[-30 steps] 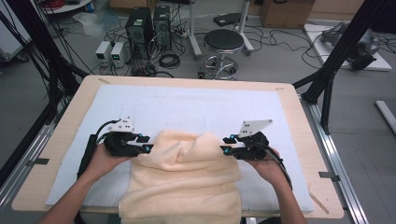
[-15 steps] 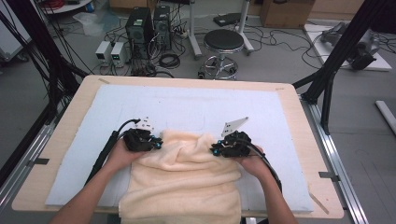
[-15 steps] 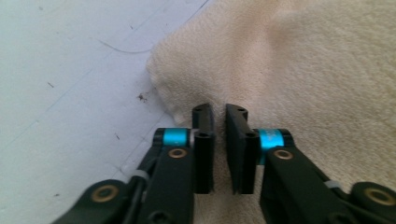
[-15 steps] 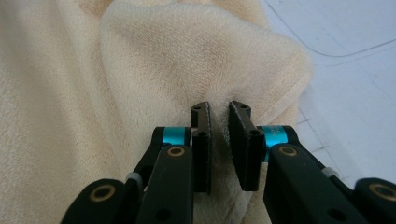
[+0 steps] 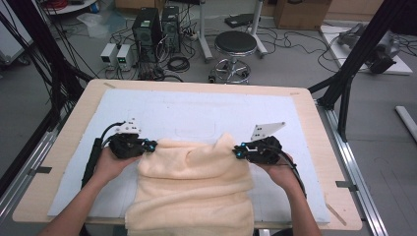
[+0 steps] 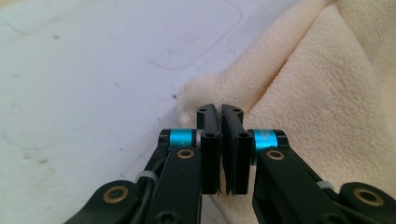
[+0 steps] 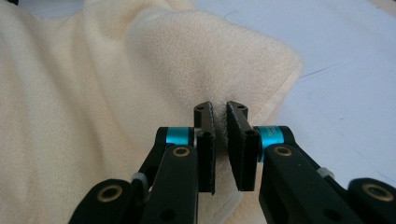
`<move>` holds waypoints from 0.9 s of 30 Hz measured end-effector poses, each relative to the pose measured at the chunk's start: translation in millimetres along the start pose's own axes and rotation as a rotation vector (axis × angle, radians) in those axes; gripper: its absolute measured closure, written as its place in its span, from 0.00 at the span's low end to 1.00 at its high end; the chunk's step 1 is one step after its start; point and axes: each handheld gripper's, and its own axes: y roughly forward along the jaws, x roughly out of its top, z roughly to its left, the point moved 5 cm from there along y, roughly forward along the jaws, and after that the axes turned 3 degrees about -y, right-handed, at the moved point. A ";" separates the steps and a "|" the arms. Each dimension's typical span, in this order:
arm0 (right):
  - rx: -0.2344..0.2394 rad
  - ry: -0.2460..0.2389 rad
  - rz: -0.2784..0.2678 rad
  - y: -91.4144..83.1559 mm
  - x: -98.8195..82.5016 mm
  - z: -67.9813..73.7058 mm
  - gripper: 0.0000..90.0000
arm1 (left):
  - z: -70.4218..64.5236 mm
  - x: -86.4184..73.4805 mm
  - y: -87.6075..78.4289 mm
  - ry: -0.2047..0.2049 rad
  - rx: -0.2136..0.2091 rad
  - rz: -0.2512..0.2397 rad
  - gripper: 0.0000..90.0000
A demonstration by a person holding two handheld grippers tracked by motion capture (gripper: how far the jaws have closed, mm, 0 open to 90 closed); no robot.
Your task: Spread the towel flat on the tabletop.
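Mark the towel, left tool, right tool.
towel (image 5: pixel 194 194), high view, middle of the cloth.
left tool (image 6: pixel 220 116), left gripper view, between its fingertips.
right tool (image 7: pixel 220 112), right gripper view, between its fingertips.

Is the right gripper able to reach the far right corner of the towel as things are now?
Probably yes. The right gripper is already at that side of the cream towel, its fingers closed on a fold of the cloth, and nothing lies on the white mat in its way.

Towel (image 5: pixel 192 191) sits on the near middle of the counter (image 5: pixel 59 147), hanging off the front edge. Left tongs (image 5: pixel 150 146) at its far-left corner, right tongs (image 5: pixel 238 152) at its far-right one.
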 end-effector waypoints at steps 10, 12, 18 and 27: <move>-0.038 -0.018 0.019 -29.4 -3.0 10.2 0.95 | -9.5 -6.5 -33.1 -0.026 0.023 -0.041 0.96; -0.035 -0.025 0.050 -26.0 -9.9 15.8 0.95 | -16.8 -17.9 -30.3 -0.013 0.009 -0.005 0.95; 0.030 0.001 0.111 -15.4 -38.3 32.2 0.95 | -32.0 -54.0 -22.6 -0.017 -0.082 0.081 0.95; -0.003 -0.001 0.017 -27.4 -15.6 23.0 0.78 | -26.9 -17.8 -31.8 -0.014 -0.086 -0.027 0.71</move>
